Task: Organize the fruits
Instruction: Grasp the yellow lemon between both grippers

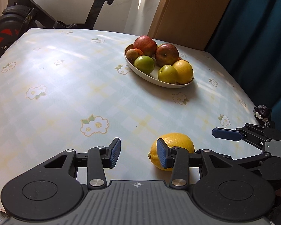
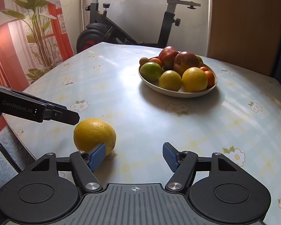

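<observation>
We see a big table (image 2: 121, 97) with a light checked cloth that has white flowers on it. Behind it stands a black exercise bike (image 2: 110, 30), and a green plant (image 2: 37, 28) grows by the red curtain.

On the far side of the table sits a pale oval bowl (image 1: 140, 73) full of fruit. In it we count two red apples (image 1: 166, 54), two green fruits (image 1: 144, 64), a yellow lemon (image 1: 184, 71) and some small oranges (image 2: 210, 77).

One more lemon (image 2: 94, 133) lies alone on the cloth, near us and well apart from the bowl.

Our left gripper (image 1: 138, 154) is open, with nothing between its blue pads. The lone lemon sits just behind its right pad.

Our right gripper (image 2: 134, 156) is open wide too, and it holds nothing. The lemon is just past its left pad, outside the gap. We cannot tell if the pad touches it.
</observation>
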Tool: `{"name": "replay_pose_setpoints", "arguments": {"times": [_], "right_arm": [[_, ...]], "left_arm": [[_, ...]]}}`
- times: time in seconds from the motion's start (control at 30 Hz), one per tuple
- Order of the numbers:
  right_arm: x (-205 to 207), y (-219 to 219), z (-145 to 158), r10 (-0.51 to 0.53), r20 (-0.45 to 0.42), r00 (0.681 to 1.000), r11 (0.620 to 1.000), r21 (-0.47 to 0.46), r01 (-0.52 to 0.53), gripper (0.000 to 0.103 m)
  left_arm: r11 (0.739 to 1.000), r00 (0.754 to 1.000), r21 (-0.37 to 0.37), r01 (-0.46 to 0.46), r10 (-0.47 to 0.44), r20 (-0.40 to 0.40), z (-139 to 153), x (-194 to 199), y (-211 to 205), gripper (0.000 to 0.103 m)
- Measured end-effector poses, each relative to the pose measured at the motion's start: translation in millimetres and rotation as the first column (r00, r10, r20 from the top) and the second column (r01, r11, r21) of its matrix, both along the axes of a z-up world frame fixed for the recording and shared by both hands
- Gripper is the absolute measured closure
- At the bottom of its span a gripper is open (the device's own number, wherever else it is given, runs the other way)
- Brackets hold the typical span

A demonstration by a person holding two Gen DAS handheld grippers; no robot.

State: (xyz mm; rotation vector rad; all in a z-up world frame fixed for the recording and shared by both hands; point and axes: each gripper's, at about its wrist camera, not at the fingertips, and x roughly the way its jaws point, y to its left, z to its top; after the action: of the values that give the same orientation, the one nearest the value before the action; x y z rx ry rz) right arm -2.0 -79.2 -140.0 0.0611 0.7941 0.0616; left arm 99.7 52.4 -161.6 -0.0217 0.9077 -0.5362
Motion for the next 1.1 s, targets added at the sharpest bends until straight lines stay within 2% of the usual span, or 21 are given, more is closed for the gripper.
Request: {"name": "replay_pose_setpoints", "arguments": {"times": [0.1, 0.43, 0.63, 0.93, 1.07, 1.1], "right_arm": [[0, -3, -1, -0.003, -0.003, 1.000, 1.000, 0.001, 0.003, 0.039], [-2, 0, -3, 0.034, -0.023, 0.999, 0.999, -0.013, -0.034, 0.039], [-3, 4, -4, 0.068, -0.038, 0.997, 0.998, -0.006, -0.068, 0.041], [9, 11, -8, 0.130, -0.057, 0.990, 0.990, 0.059, -0.127, 0.044], [15, 13, -12, 0.151, -0.076, 0.986, 0.987, 0.069, -0.146, 0.057], [15, 13, -12, 0.153, -0.076, 0.985, 0.986, 0.077, -0.147, 0.057]], "left_arm": [[1.000, 1.000, 0.000, 0.014, -0.014, 0.024, -1, -1, -3, 0.059], [0.999, 0.999, -0.033, 0.039, -0.039, 0.021, -1, 8, -7, 0.059], [0.995, 0.998, -0.090, 0.035, -0.040, -0.047, -4, 23, -9, 0.059], [0.993, 0.997, -0.114, 0.034, -0.042, -0.066, -5, 26, -13, 0.059], [0.988, 0.994, -0.145, 0.051, -0.065, -0.091, -6, 29, -15, 0.059], [0.987, 0.993, -0.150, 0.057, -0.072, -0.098, -6, 30, -16, 0.059]]}}
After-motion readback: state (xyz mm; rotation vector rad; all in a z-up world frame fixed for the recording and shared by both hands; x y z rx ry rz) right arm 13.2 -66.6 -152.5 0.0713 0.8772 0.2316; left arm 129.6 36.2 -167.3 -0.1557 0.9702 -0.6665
